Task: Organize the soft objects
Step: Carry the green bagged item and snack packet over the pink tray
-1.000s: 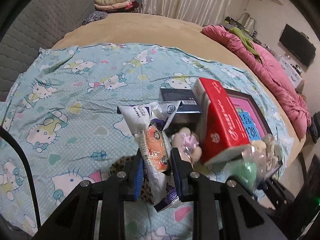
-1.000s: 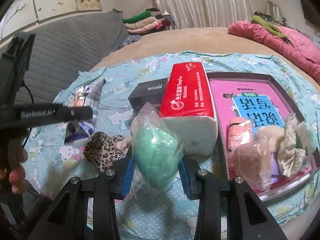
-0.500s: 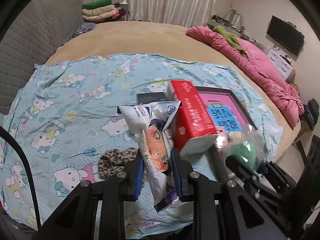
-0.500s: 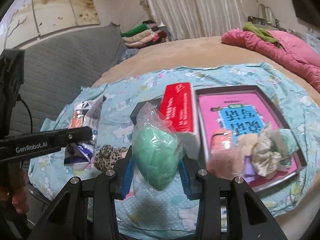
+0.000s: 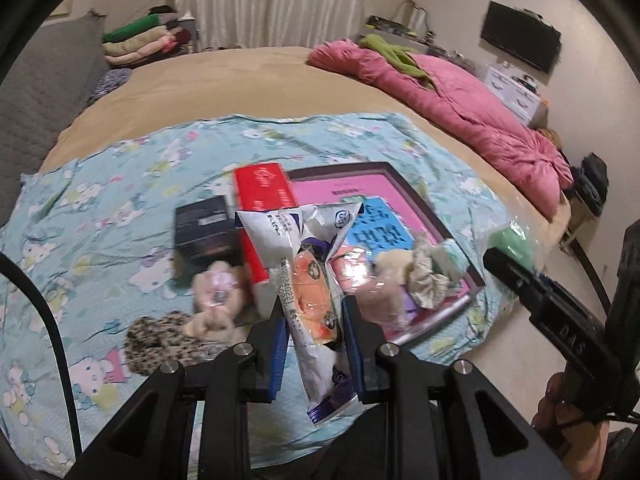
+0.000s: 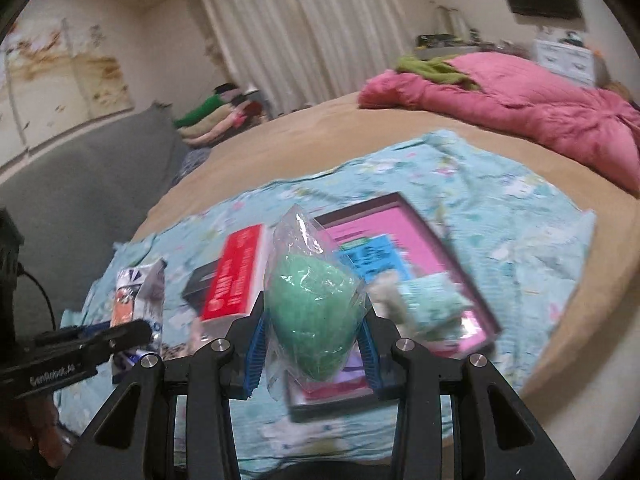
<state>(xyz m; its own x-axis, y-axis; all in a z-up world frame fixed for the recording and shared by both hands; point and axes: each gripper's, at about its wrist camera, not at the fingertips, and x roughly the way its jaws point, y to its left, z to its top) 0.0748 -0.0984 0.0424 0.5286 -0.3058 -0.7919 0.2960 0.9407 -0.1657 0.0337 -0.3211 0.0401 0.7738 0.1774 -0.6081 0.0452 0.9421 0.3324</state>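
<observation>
Gripping a packet [image 5: 314,304], long axis upright, left gripper [image 5: 314,322] hangs above the tray's [image 5: 460,240] near-left corner; right gripper [image 6: 310,338] clamps green bag [image 6: 312,316], nearer its middle.

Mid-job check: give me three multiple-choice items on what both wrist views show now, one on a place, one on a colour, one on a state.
1. Where does the red tissue pack lie?
A. Between the black box and the pink tray
B. On the pink quilt
C. Inside the tray

2. What colour is the soft item in the clear bag?
A. Orange
B. Green
C. Purple

3. What state is the left gripper in?
A. Open, empty
B. Shut on the white packet
C. Resting on the sheet

Key: 1 A, box on its left, tray on its right. 2 B, green shows through the plastic in the right gripper. 3 B, both jaws press the packet's sides.
</observation>
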